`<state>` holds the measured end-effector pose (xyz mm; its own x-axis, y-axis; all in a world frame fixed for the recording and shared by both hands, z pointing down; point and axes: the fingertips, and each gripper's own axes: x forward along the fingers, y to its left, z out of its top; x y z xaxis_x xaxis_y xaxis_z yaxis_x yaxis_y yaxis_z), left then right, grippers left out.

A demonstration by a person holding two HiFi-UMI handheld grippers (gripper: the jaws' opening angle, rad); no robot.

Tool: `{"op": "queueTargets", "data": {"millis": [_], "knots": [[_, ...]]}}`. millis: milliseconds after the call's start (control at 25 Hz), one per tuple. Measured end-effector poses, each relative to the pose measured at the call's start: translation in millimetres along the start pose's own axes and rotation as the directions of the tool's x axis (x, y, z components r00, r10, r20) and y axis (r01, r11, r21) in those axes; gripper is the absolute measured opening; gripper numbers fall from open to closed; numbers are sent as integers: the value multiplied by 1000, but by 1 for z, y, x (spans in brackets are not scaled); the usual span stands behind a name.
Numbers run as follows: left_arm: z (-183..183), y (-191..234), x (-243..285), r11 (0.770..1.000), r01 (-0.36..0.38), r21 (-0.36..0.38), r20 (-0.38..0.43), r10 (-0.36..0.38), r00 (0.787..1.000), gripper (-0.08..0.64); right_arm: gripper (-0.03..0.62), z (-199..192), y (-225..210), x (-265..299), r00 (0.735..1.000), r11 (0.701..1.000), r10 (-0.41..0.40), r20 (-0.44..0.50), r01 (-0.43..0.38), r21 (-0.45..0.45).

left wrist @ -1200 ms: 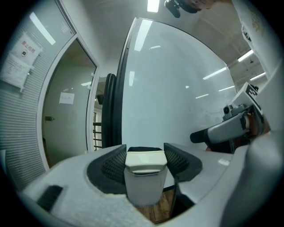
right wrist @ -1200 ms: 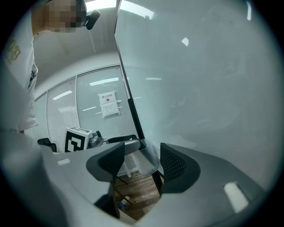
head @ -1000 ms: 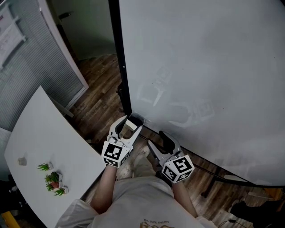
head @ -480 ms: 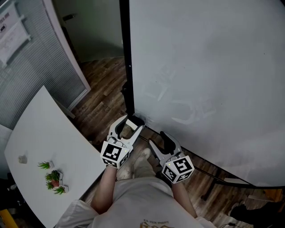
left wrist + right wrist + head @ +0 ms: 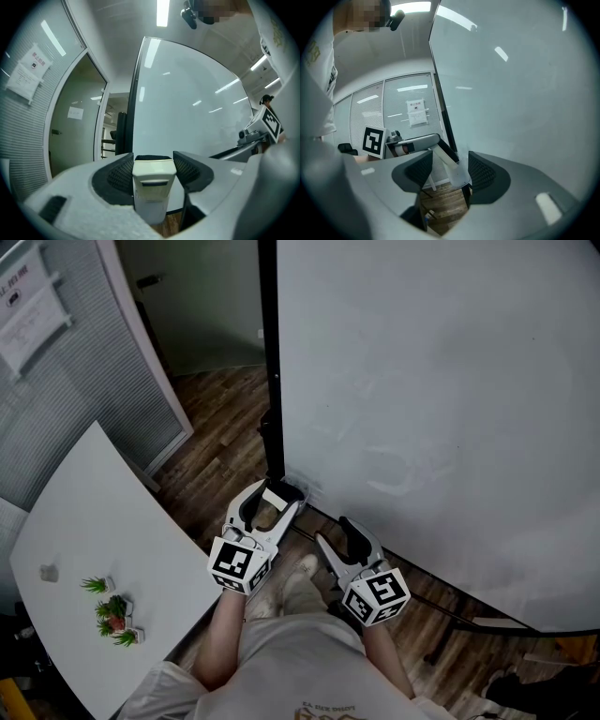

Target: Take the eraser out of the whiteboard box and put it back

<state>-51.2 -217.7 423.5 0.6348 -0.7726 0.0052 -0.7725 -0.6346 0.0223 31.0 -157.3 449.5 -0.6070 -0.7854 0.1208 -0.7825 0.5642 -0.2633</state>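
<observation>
Eraser (image 5: 151, 187), base cut off: cream plastic, felt-topped, clamped in left hand-held gripper (image 5: 153, 162); right hand-held gripper (image 5: 448, 169) gaping, empty.

Two grippers, lower middle of the head view: left gripper (image 5: 277, 493), right gripper (image 5: 333, 531). Two marker cubes, one on each: left cube (image 5: 234, 565), right cube (image 5: 375, 594). One eraser (image 5: 152, 180). One whiteboard (image 5: 441, 409), filling the right side. One white table (image 5: 84, 521), lower left. On it, one cluster of small plants (image 5: 112, 613), about three green tufts, exact count unclear. One small grey item (image 5: 47, 574) beside them. One paper notice (image 5: 33, 315), upper left. One person, one shoe (image 5: 302, 570) showing.
</observation>
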Motion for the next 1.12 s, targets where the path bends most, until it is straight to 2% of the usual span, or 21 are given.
{"op": "queueTargets", "data": {"millis": [1120], "knots": [[41,-6,-44,998,-52,24,96,49,994,259,239,1,16,-18,1000,1000,-3,22,3,-28]]}}
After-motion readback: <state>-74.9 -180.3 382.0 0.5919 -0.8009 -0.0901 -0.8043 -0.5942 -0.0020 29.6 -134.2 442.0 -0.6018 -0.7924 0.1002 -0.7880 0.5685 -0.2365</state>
